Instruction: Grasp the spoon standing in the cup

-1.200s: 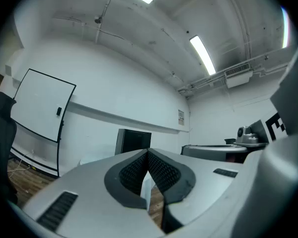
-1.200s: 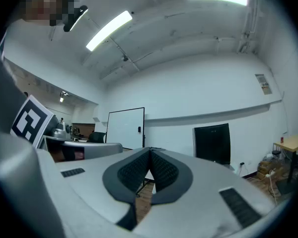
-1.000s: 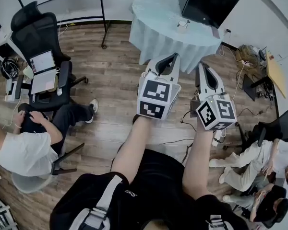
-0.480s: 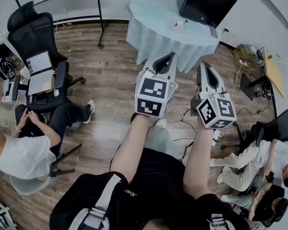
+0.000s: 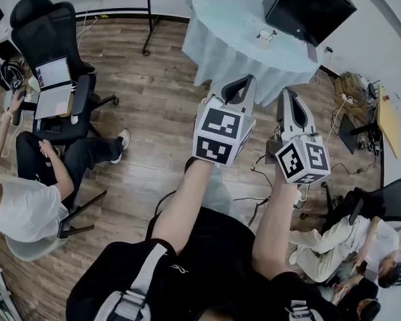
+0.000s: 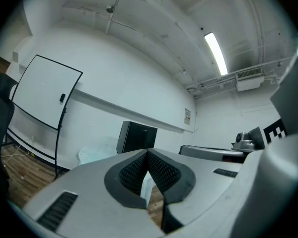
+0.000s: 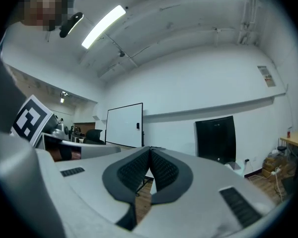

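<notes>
We see the fingers (image 6: 165,171) of the left gripper (image 6: 147,151) clenched tip to tip on nothing, and the right gripper (image 7: 150,148) likewise. Well ahead of both, the cup (image 5: 264,37) stands on the cloth-draped worktop (image 5: 220,25), near a black box (image 5: 307,7). The spoon is too small to make out.

The person wears black clothing (image 5: 214,246) crossed by grey shoulder straps (image 5: 146,276). The left claw (image 5: 235,87) and the right claw (image 5: 289,99) are pale grey shells with black ribbed pads (image 6: 133,171). Each carries a white cube (image 5: 220,136) printed with black square markers.
</notes>
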`<state>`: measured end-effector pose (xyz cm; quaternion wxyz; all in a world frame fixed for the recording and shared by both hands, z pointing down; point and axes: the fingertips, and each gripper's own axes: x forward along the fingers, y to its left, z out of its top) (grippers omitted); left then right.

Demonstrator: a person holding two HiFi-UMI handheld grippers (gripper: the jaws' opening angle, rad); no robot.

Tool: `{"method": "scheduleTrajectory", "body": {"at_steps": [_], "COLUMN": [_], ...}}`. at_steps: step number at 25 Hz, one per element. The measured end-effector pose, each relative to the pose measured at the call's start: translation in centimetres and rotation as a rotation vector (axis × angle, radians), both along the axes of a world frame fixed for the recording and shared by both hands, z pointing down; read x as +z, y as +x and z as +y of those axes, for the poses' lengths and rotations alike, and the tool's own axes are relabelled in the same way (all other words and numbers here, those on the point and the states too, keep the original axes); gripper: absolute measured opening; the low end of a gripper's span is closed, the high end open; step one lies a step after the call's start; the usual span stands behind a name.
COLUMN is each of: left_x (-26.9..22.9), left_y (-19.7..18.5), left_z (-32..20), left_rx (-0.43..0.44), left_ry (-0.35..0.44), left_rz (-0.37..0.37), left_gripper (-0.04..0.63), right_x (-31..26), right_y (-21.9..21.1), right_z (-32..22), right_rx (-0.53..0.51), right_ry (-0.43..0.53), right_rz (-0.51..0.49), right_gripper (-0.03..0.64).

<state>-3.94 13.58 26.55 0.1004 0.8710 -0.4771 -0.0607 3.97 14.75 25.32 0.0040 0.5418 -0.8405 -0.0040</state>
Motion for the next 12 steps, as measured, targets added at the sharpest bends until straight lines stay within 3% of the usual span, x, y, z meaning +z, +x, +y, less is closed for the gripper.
{"method": "scheduleTrajectory", "body": {"at_steps": [3,7,12], "left_x": [1.7,3.7,3.7], "left_y": [1.0,2.3,5.5], "left_z": [-2.1,-6.2,-12.4], "left_rx": [0.0,-0.01,-0.004], "left_ry": [-0.033,-0.101,-0.11], "left_rz": [-0.001,0.004,0.011], "left_gripper": [0.002,0.002,0.002], "right_x": [1.6,2.9,3.6], "right_y": [0.2,3.0,5.7], "right_z": [-2.4,-6.6,-12.8], "right_rx": [-0.019,0.002,-0.005], "right_ry": [-0.027,-0.065,-0.08], "right_rz": [0.02,-0.03,-0.011], "right_gripper": [0.003,0.003,0.003]}}
